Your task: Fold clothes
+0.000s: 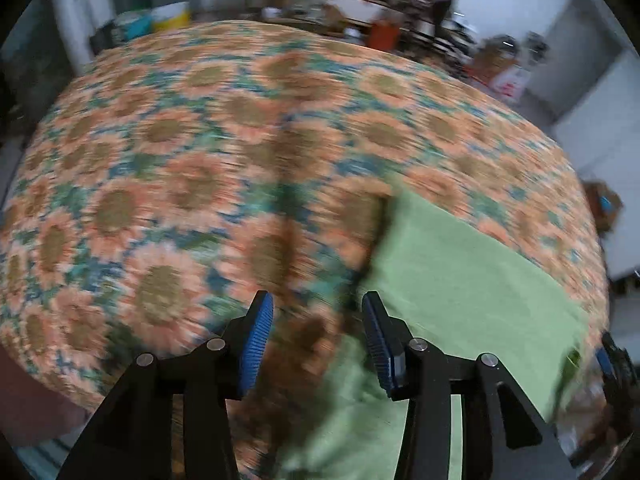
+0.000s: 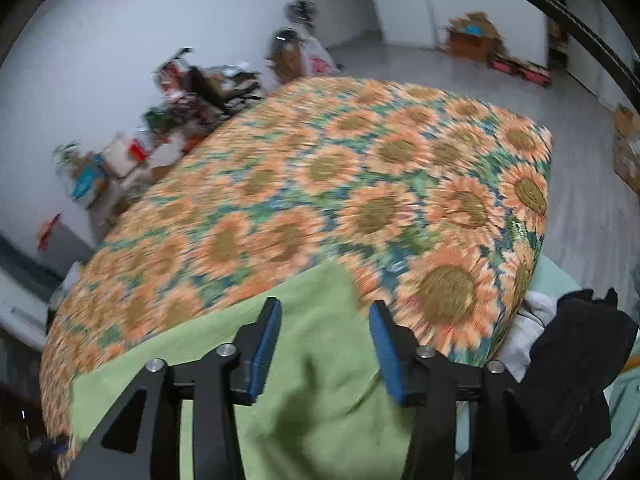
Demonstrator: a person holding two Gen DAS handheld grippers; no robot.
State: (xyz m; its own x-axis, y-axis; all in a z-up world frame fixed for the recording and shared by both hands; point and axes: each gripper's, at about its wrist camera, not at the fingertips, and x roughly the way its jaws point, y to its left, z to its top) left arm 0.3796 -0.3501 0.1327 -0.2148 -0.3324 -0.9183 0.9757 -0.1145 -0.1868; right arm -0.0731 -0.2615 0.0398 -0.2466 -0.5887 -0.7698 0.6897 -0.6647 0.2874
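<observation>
**On the sunflower bed, both tongs hanging open above a green cloth**

Across the near edge of a bed covered in a sunflower-print bedspread (image 1: 200, 152), a light green garment (image 1: 460, 280) is lying spread out, fairly flat, with a few soft creases toward its near side. Both views are smeared with motion blur, so finer detail of the fabric cannot be made out.

Seen from the left wrist, the left gripper (image 1: 318, 340) is hovering with its blue-padded fingers (image 1: 256, 344) spread apart and nothing between them; it is sitting over the garment's left edge, where green cloth is meeting the flowered cover.

Seen from the right wrist, the right gripper (image 2: 325, 350) is likewise standing wide, its jaws empty, poised over the garment (image 2: 312, 380) near its far right corner. Whether either tool is touching the cloth cannot be told.

Off the bed's right corner, a pile of other clothes is waiting: a black item (image 2: 576, 360) is lying over something white (image 2: 540, 312). Beyond the bed, cluttered shelves (image 1: 384, 8) are lining the far wall, and cardboard boxes (image 2: 474, 38) are sitting on the grey floor.
</observation>
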